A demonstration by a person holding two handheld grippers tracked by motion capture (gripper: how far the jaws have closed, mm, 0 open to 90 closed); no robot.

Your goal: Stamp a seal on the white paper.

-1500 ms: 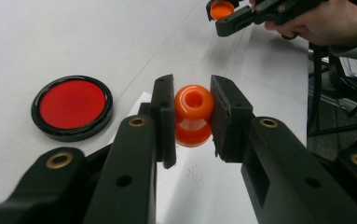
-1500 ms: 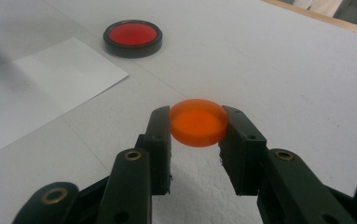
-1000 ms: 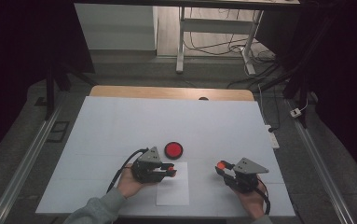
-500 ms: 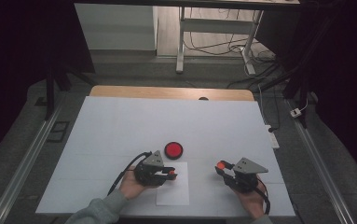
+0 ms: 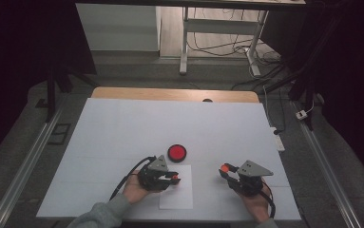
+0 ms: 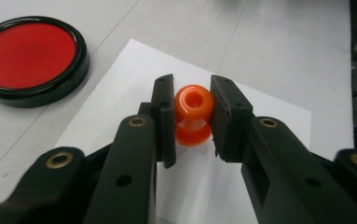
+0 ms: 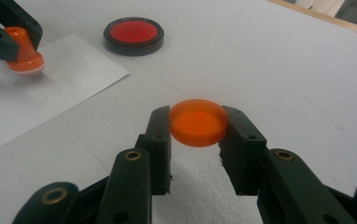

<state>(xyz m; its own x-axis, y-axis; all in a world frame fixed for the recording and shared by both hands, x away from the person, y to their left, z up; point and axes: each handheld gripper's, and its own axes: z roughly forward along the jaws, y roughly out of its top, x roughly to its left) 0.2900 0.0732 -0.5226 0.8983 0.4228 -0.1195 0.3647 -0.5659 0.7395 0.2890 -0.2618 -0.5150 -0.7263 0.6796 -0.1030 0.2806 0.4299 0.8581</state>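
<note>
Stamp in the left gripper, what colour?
Orange stamp, clearest in the left gripper view.

We see a glossy orange plastic stamp [image 6: 193, 114] between matt black plastic jaws with small brass-coloured rivets, and under it a smooth, matt white sheet of paper [image 6: 269, 116]. The ink pad [image 6: 29, 58] has a shiny black plastic rim around a duller red centre, and the orange lid [image 7: 198, 122] looks like smooth, slightly translucent plastic. The table [image 5: 122, 128] has a matt, pale top, faintly grainy up close, with a strip of bare wood [image 5: 170, 94] along its far edge.
</note>
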